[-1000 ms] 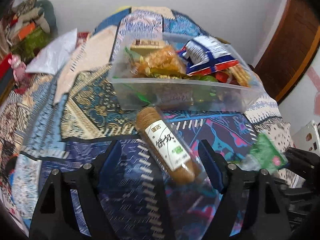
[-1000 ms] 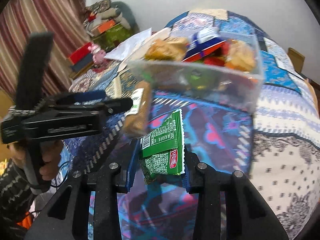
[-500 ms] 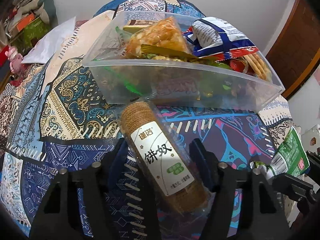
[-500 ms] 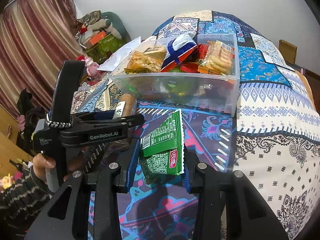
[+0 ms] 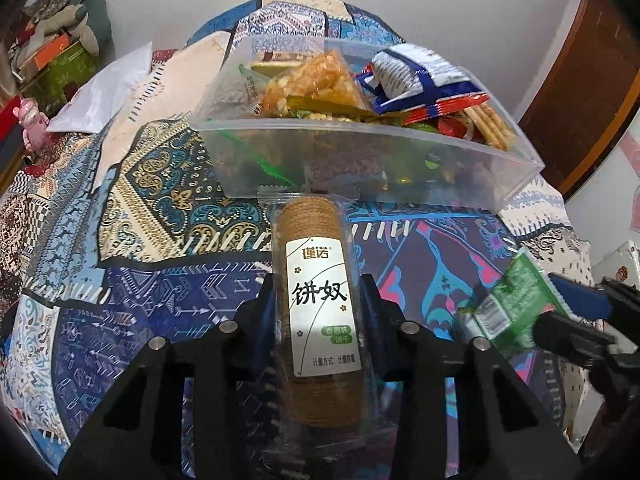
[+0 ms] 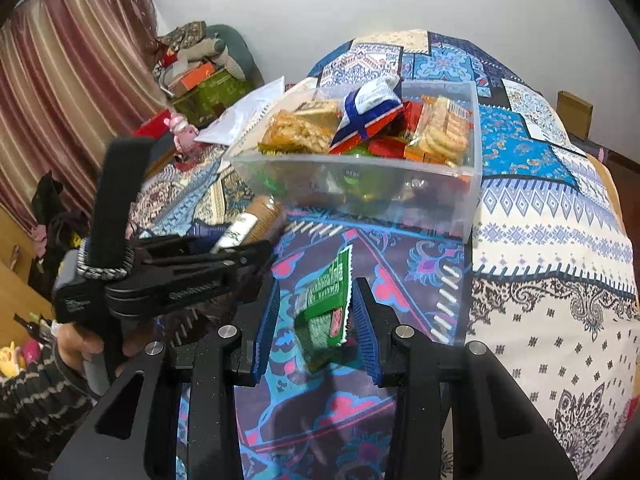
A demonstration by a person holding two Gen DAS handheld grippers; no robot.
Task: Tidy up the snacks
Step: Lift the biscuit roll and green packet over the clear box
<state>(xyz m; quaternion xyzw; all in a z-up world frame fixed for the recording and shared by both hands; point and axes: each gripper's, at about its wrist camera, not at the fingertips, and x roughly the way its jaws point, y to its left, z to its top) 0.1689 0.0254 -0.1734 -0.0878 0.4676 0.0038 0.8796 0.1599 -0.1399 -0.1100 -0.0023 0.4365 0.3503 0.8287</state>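
Note:
My left gripper [image 5: 318, 292] is shut on a clear-wrapped roll of brown biscuits [image 5: 320, 280] with a white label, held just in front of the clear plastic bin [image 5: 360, 168]. The bin holds several snack packs. My right gripper [image 6: 316, 300] is shut on a green snack packet [image 6: 326, 304], held above the quilt in front of the bin [image 6: 360, 188]. The left gripper [image 6: 256, 256] with the biscuit roll [image 6: 256, 224] shows at left in the right wrist view. The green packet [image 5: 516, 304] shows at right in the left wrist view.
A patterned quilt [image 6: 540, 240] covers the bed under the bin. A white bag [image 5: 104, 96] lies on the bed left of the bin. Boxes and cushions [image 6: 200, 76] are piled by the curtain at far left. A wooden door [image 5: 592, 92] is at right.
My left gripper has closed on the biscuit roll, now straight between the fingers, and lifted it toward the bin. My right gripper, still holding the green packet, has drawn slightly back.

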